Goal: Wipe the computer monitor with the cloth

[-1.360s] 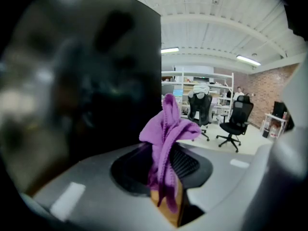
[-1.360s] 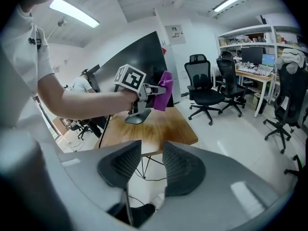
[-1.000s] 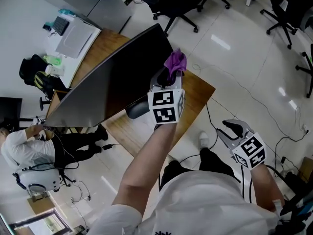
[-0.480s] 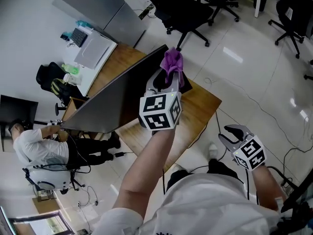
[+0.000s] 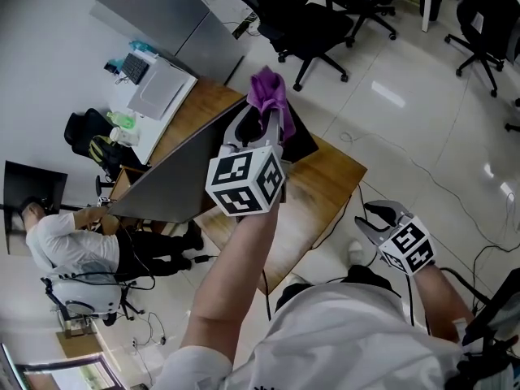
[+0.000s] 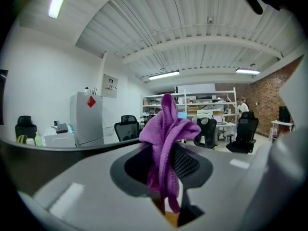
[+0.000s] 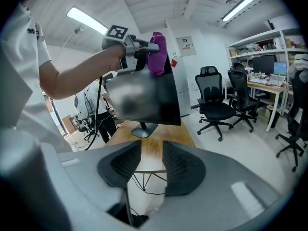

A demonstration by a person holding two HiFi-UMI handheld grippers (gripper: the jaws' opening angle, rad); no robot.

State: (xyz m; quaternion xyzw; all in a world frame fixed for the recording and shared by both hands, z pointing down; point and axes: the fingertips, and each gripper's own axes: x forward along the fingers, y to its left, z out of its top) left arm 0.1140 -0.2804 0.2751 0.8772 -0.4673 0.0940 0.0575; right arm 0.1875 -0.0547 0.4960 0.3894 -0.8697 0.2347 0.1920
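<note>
Shifted up and leftward, the left gripper sits upper centre, clamped on the purple cloth by the top corner of the monitor. The right gripper (lower right) holds nothing, jaws slightly apart.

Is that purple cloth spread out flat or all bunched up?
Bunched up: the cloth hangs in crumpled folds, pinched between the jaws of the left gripper, not spread flat.

An office is indicated by black wheeled swivel chairs scattered over a glossy white floor, white shelving racks loaded with equipment, and a dark flat monitor on a brown wooden desk.
</note>
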